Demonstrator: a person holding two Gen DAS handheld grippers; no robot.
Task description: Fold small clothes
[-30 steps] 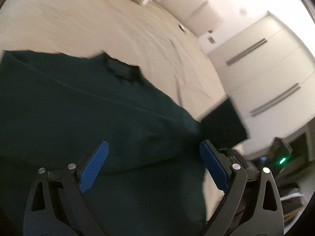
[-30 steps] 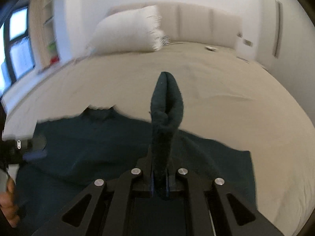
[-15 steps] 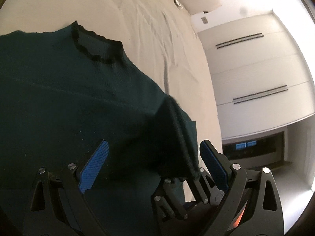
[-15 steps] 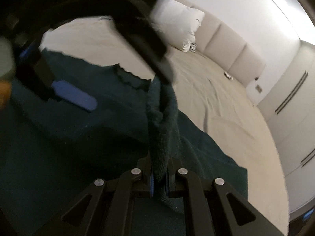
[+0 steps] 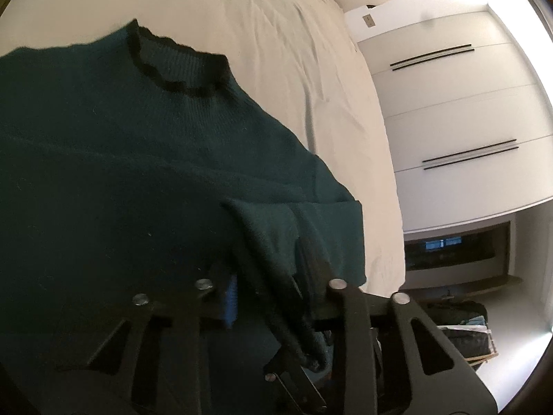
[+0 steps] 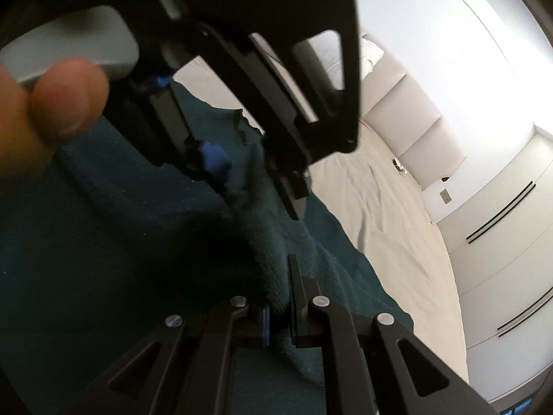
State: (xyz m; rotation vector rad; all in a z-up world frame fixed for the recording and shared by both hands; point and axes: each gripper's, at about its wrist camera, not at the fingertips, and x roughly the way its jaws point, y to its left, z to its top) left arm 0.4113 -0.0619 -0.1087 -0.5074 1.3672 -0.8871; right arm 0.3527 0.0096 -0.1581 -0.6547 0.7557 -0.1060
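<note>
Underneath everything lies a bed (image 5: pixel 283 45) with a creased, cream-coloured sheet, its padded headboard (image 6: pixel 425 138) against a white wall. Beside the bed stands a white wardrobe (image 5: pixel 449 110) with four thin dark handles. Two white pillows (image 6: pixel 366 58) seem to sit at the head of the bed, though they are partly hidden. One garment is in play: a dark green sweater (image 5: pixel 121 159) with a black-edged collar (image 5: pixel 172 76), spread across the near part of the sheet. A fold of its knit is raised off the bed, and both tools pinch it. The left gripper (image 5: pixel 269 297) has its jaws pressed together on that fold, a blue pad (image 5: pixel 230 297) showing beside the cloth. The right gripper (image 6: pixel 278 307) is likewise clamped on the same fold, just below the left one. From the right wrist view, the left tool's black frame and the person's left hand (image 6: pixel 45 117) fill the upper left and block much of the bed. Past the foot of the bed, a dark cluttered corner (image 5: pixel 459 314) is too dim to make out.
</note>
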